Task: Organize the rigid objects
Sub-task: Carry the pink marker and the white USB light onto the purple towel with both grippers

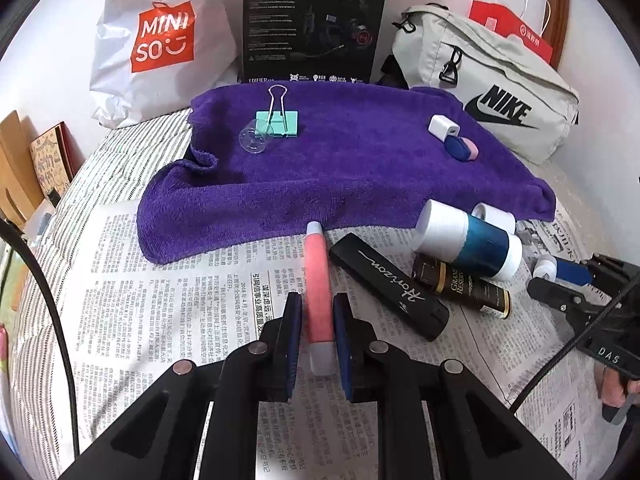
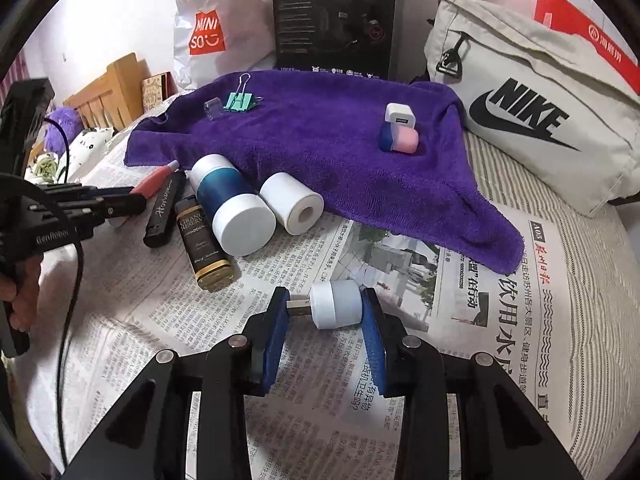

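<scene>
My left gripper point(image 1: 318, 304) is shut on a pink tube point(image 1: 317, 272) with pale ends, which points away over the newspaper point(image 1: 168, 300). In the right wrist view this left gripper point(image 2: 134, 196) comes in from the left with the pink tube point(image 2: 154, 180). My right gripper point(image 2: 324, 302) has its blue pads against both ends of a small white USB lamp point(image 2: 334, 306), metal plug to the left. A purple towel point(image 2: 320, 152) holds a mint binder clip point(image 2: 239, 101), a clear cap point(image 2: 213, 109), a white charger point(image 2: 399, 115) and a blue-pink case point(image 2: 398, 139).
By the towel's front edge lie a blue-and-white bottle point(image 2: 230, 200), a white roll point(image 2: 292, 202), a black Horizon box point(image 2: 162, 212) and a dark gold-capped bottle point(image 2: 202, 240). A Nike bag point(image 2: 532, 112), a black carton point(image 2: 334, 20) and a Miniso bag point(image 2: 212, 28) stand behind.
</scene>
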Demonstrator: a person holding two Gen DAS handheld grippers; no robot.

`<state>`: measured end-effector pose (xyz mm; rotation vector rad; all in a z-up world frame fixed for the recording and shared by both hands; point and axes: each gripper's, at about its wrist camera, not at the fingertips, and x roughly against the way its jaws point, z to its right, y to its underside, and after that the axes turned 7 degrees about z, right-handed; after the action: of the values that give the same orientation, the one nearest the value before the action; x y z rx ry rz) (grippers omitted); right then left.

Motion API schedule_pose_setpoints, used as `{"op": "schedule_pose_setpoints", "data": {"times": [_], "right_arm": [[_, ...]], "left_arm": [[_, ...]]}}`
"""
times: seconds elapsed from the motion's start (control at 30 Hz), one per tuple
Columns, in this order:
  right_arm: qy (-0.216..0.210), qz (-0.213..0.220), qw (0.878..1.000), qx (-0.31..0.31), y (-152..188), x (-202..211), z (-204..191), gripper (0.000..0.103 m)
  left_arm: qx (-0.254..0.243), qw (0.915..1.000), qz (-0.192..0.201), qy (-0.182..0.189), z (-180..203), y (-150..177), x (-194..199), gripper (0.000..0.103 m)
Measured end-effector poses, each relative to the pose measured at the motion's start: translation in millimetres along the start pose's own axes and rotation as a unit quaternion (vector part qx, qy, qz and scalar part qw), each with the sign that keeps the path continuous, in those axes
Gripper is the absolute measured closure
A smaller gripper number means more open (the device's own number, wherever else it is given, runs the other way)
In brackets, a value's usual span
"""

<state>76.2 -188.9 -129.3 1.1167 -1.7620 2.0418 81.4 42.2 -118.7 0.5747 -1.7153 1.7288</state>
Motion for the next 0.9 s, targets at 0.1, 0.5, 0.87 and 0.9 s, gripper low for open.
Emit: {"op": "schedule_pose_setpoints", "data": {"times": [0.1,0.5,0.87,0.9], "right_arm": [[0.003,0.002,1.000,0.001,1,0,-1,0.067],[-0.001,0.003,1.000,-0.004,1,0,1,0.067],[-0.004,0.002,1.000,-0.008,2,-1,2,0.067],[-0.004,0.003,1.000,-0.007,1,-1,2,0.067]], "left_arm": [[0.010,0.9999,0.008,0.005,-2,2,0,0.087],[-0.003,1.0000,0.006,-0.003,1,-1,-2,0.087],[-0.016,0.9995,-0.013,-0.023,7,-13,-13,0.091],[-0.017,0.9995,-0.013,-0.024,7,-13,-12,0.091]]}}
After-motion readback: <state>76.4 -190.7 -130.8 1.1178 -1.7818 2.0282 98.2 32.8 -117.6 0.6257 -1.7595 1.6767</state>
